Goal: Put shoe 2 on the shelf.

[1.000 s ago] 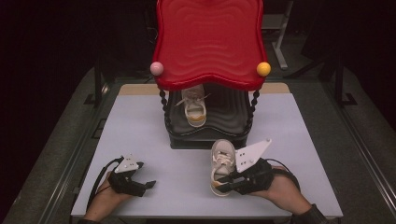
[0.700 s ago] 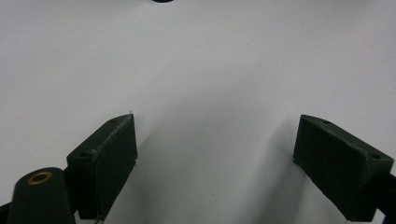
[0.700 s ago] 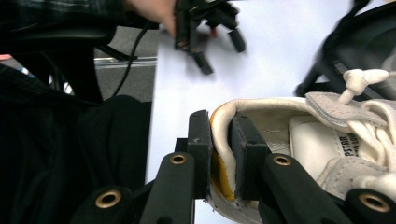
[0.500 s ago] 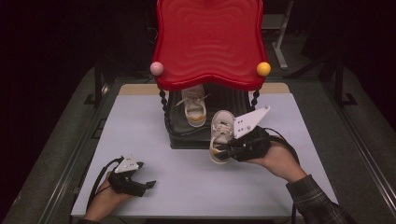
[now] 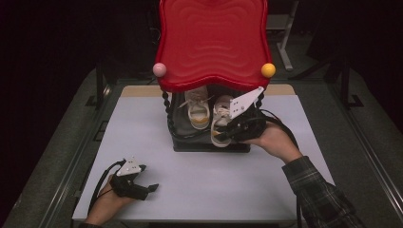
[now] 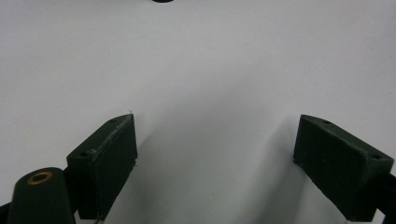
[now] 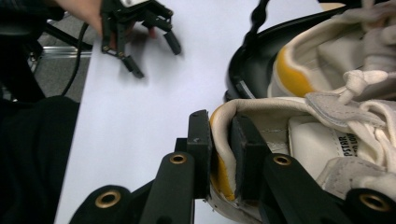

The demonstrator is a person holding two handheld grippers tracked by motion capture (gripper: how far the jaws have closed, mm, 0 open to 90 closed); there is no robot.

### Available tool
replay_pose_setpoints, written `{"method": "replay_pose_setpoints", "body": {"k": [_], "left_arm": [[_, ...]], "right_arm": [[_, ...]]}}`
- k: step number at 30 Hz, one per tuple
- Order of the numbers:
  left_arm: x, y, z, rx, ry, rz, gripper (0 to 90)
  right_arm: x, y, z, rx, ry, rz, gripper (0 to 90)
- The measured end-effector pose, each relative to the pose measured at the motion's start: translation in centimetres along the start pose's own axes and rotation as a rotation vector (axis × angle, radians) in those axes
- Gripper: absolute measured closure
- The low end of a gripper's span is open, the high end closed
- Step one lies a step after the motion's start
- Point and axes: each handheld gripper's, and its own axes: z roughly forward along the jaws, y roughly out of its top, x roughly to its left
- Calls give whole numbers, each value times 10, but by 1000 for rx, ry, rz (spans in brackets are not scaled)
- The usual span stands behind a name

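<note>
- Two white shoes with yellow heel linings sit under the red-topped stand (image 5: 214, 42): one shoe (image 5: 198, 110) rests on the black lower shelf (image 5: 209, 142), and the second shoe (image 5: 221, 118) is at the shelf's front, just right of the first.
- The right tongs (image 7: 219, 154) are clamped on the second shoe's heel collar, one jaw inside and one outside.
- Step in hand, as judged: seating the second shoe beside the first.
- Next move calls for setting the sole flat on the shelf, clear of the twisted post (image 5: 166, 107), then releasing.
- The left tongs (image 5: 149, 189) lie spread and empty on the tabletop (image 5: 142, 123), well apart.
- The tabletop is pale and bare; the room beyond is dark.
</note>
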Motion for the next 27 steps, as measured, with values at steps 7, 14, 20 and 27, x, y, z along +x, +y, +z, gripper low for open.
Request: {"method": "replay_pose_setpoints", "body": {"k": [7,14,20,27], "left_arm": [[0,0,0,-1,1,0,126],[0,0,0,-3,2,0,126],[0,0,0,-3,2,0,126],[0,0,0,-2,2,0,126]], "right_arm": [[-13,4,5,16,-30,-4,787],[-22,0,12,24,-47,-21,785],[-23,-1,16,42,-69,-32,784],[-20,-1,21,55,-89,-58,754]]}}
